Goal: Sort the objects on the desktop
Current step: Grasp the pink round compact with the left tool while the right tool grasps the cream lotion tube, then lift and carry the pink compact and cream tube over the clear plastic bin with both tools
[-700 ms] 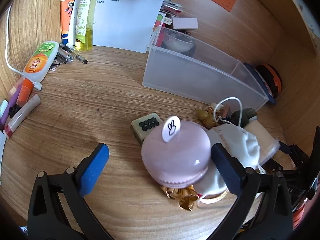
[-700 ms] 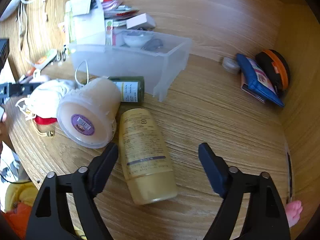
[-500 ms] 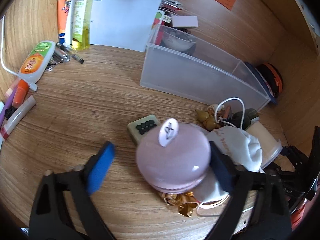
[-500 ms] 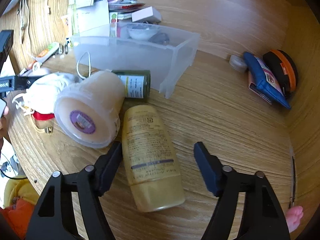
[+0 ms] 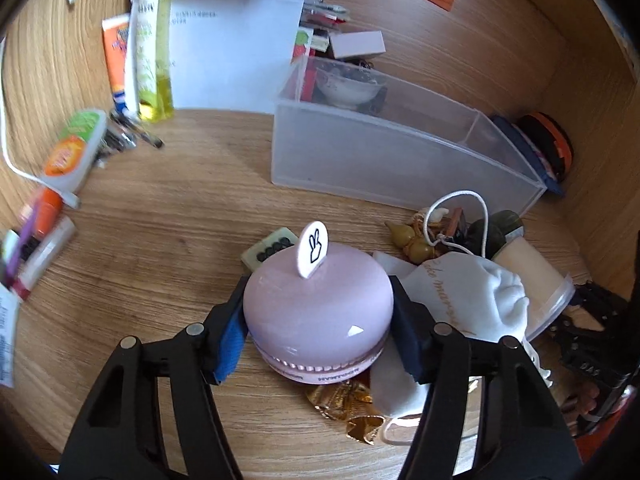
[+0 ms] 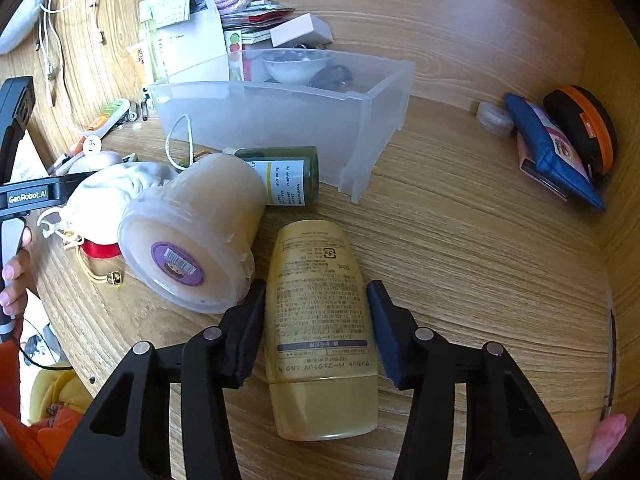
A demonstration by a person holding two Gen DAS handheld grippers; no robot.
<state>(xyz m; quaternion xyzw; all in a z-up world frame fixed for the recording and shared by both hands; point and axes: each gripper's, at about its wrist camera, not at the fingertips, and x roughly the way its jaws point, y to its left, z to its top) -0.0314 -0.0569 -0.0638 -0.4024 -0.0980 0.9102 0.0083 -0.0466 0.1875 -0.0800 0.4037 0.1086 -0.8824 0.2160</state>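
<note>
On the left, the left gripper (image 5: 318, 322) is straddling the pink macaron-shaped case (image 5: 318, 316), which is sitting flat on the desk (image 5: 160, 248) just in front of a green domino-style tile (image 5: 269, 249). Both blue-padded jaws are lying against the case's round sides at its widest band, so the jaws are standing roughly half open and closed on the case. The case is round, so it is offering no long axis; the grip is running straight across its middle. A white drawstring pouch (image 5: 466, 300) is touching the right jaw and crowding that side, and gold foil (image 5: 352, 408) is lying under the case's near edge.

Behind the case, the translucent plastic bin (image 5: 400, 160) is standing well apart, up and slightly right of the jaws. This is probably where the sorted items are going.

On the right, the right gripper (image 6: 316, 312) is flanking the tan lotion bottle (image 6: 320, 316), which is lying on its side on the desk. Its long axis is pointing straight away from the jaws, cap end nearest the camera. The left jaw is pressing its side. A thin gap is showing at the right jaw, so this grip appears not yet complete. A frosted tub (image 6: 192, 236) is lying just beside the left jaw, and a dark green bottle (image 6: 284, 176) is lying beyond it.

Judging by position, each hand is the nearer one to its own item, and the bin is lying forward of both.
</note>
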